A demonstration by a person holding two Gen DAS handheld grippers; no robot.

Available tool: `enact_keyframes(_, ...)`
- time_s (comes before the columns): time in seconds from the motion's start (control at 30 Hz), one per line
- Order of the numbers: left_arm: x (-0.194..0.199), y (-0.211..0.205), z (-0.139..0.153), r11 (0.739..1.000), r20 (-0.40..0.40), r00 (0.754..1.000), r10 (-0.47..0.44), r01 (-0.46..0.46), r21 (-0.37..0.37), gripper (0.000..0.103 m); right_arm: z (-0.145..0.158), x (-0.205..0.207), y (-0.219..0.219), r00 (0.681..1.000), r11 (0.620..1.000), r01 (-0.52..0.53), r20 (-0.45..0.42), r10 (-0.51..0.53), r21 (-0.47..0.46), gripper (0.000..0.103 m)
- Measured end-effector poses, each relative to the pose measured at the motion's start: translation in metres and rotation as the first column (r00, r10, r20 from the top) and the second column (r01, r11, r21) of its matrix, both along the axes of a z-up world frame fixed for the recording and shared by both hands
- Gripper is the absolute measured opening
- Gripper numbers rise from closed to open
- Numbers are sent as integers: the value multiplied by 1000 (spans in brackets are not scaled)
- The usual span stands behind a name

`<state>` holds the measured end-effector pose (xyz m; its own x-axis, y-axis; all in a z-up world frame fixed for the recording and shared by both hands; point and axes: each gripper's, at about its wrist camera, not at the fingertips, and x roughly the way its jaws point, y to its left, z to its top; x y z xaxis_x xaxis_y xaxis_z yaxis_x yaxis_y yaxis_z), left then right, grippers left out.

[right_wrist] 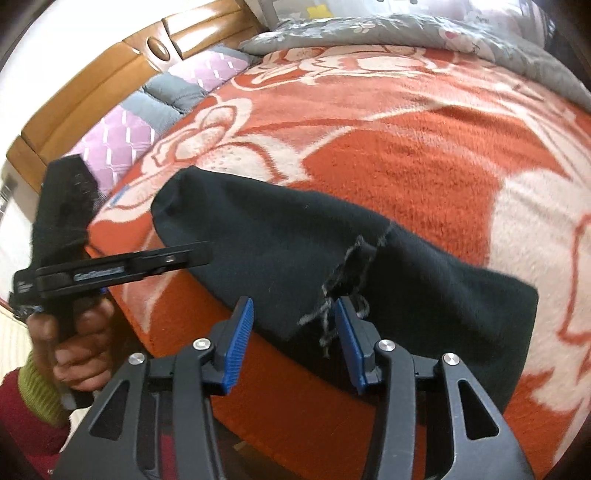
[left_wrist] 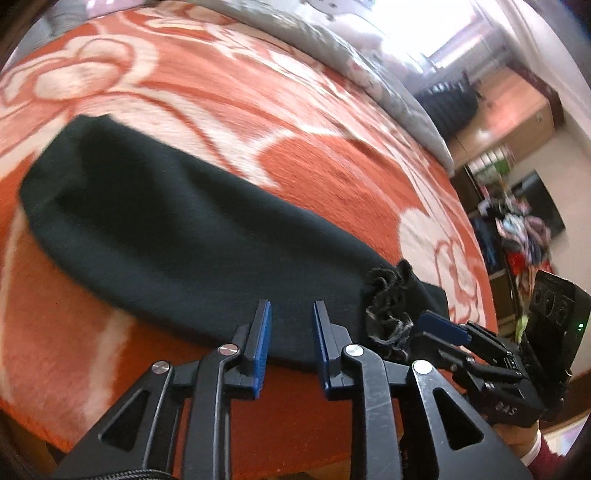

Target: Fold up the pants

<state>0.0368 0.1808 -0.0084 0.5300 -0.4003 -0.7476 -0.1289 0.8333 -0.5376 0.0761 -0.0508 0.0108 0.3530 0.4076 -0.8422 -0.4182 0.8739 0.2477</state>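
Dark folded pants [left_wrist: 166, 221] lie lengthwise on an orange and white flowered blanket [left_wrist: 332, 166], close to the bed's near edge. Their gathered waistband with a grey drawstring [left_wrist: 388, 306] is at the right end. My left gripper [left_wrist: 291, 308] hovers open over the near edge of the pants, with nothing between its blue pads. In the right wrist view my right gripper [right_wrist: 294, 306] is open above the pants [right_wrist: 295, 240], and the drawstring [right_wrist: 347, 273] lies just by its right pad. Each gripper shows in the other's view: the right gripper [left_wrist: 424, 328] and the left gripper [right_wrist: 201, 254], held by a hand [right_wrist: 81, 343].
A grey flowered quilt [right_wrist: 369, 33] is bunched along the far side of the bed. A wooden headboard [right_wrist: 92, 85] and pink and grey bedding [right_wrist: 122, 136] are at the left end. Beyond the bed stand a wooden cabinet [left_wrist: 517, 110] and a clothes pile [left_wrist: 524, 236].
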Motion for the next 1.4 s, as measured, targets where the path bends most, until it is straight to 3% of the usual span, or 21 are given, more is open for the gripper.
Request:
enact_keyframes(0.1,-13,11,2,998,12,998,62,-63,17,35,5,3,11,1000,999,-14,21,15,-44,48)
enact_keyframes(0.43,-36,42,5,986,17,986,165,-166,15,40,18,8,47,993,991,-84,71,92,-105,55)
enact_keyframes(0.77,-48,58,20,929,52,946,319,-323,183,64,19,18,71,984,985,-154,74,160,-84,62)
enact_keyframes(0.87,-51,65,20,913,49,934,353,-355,200,64,17,25,79,982,983,-170,67,175,-70,62)
enact_keyframes(1.13,-56,88,11,900,14,914,405,-401,171,66,18,56,104,978,979,-205,45,206,-18,62)
enact_keyframes(1.4,-56,112,-2,891,-33,892,450,-446,88,67,8,88,134,966,965,-259,-10,260,39,62)
